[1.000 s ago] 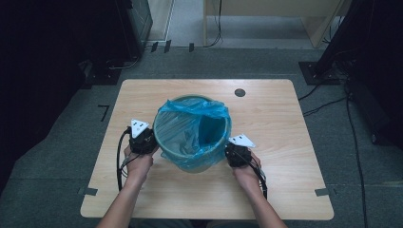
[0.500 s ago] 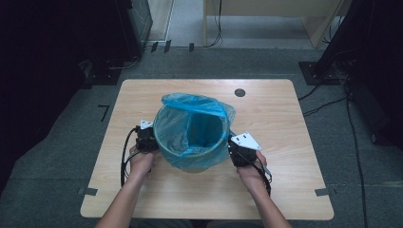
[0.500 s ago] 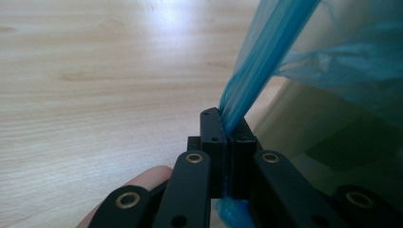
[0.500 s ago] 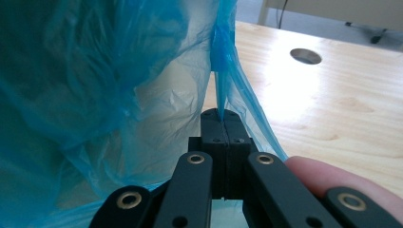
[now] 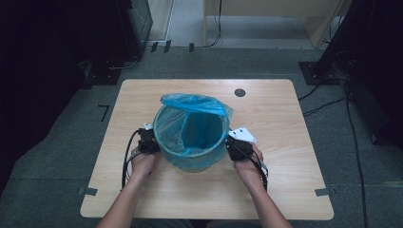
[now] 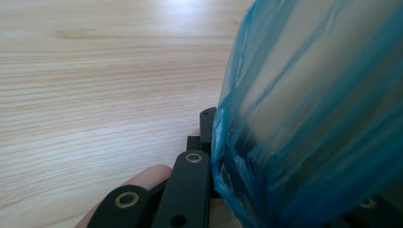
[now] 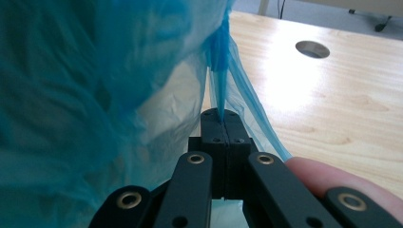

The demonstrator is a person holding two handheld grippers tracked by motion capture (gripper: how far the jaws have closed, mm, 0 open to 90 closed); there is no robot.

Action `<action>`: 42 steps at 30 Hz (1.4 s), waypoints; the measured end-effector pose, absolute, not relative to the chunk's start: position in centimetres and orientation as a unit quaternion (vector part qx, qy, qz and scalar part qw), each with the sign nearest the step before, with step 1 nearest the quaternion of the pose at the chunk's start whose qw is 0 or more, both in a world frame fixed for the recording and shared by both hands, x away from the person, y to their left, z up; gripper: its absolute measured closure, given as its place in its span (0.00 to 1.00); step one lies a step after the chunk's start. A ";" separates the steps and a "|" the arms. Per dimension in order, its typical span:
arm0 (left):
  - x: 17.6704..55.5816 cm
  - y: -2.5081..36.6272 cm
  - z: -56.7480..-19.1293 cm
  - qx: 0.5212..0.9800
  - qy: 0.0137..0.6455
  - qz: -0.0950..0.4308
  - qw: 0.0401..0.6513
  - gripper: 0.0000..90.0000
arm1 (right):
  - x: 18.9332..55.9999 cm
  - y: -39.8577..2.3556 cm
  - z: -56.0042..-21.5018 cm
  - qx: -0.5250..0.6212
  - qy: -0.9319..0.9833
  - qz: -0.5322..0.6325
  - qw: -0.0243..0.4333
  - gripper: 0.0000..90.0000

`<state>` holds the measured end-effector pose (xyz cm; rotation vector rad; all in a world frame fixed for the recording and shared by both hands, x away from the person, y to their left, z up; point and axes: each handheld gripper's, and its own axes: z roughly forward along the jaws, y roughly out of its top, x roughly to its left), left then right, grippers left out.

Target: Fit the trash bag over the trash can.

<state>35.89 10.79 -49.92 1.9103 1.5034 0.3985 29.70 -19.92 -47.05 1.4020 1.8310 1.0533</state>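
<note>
Bin [image 5: 192, 142] upright, mid-table [image 5: 294, 156], blue bag [image 5: 195, 102] lining it and folded over the rim. Left gripper [image 5: 148, 141] tight against the bin's left wall, right gripper [image 5: 238, 145] against the right wall: one on each side, presumably so the liner gets drawn down evenly all round.

Right gripper view: jaws pressed together, a twisted strand of bag [image 7: 219, 71] pinched between the tips and stretched taut up to the rim. Grip low, plastic tight, likely to seat the liner snug over the edge.

Left gripper view: bag [image 6: 313, 123] draped across the jaws, the one visible jaw hard against the film; clenched too, apparently on a fold of film, though the pinch itself sits hidden under the plastic. Table bare beyond.

Back edge of the bag bunched high above the far rim, so that side looks unfinished.
</note>
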 end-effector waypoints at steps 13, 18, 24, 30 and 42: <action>31.9 12.4 -47.2 0.710 0.517 0.178 0.444 0.95 | 23.4 -20.3 -49.3 0.489 0.740 0.387 0.251 1.00; 31.7 13.1 -46.4 0.683 0.526 0.162 0.480 0.74 | 21.2 -19.9 -47.9 0.428 0.752 0.431 0.257 0.75; 30.5 14.1 -44.5 0.639 0.521 0.173 0.539 0.63 | 20.9 -21.5 -46.0 0.438 0.695 0.483 0.304 0.54; 30.1 14.2 -43.2 0.636 0.514 0.188 0.544 0.78 | 20.0 -23.6 -44.0 0.413 0.660 0.539 0.321 0.42; 30.2 14.7 -42.9 0.628 0.520 0.202 0.543 0.96 | 19.2 -27.1 -41.3 0.385 0.636 0.585 0.324 0.31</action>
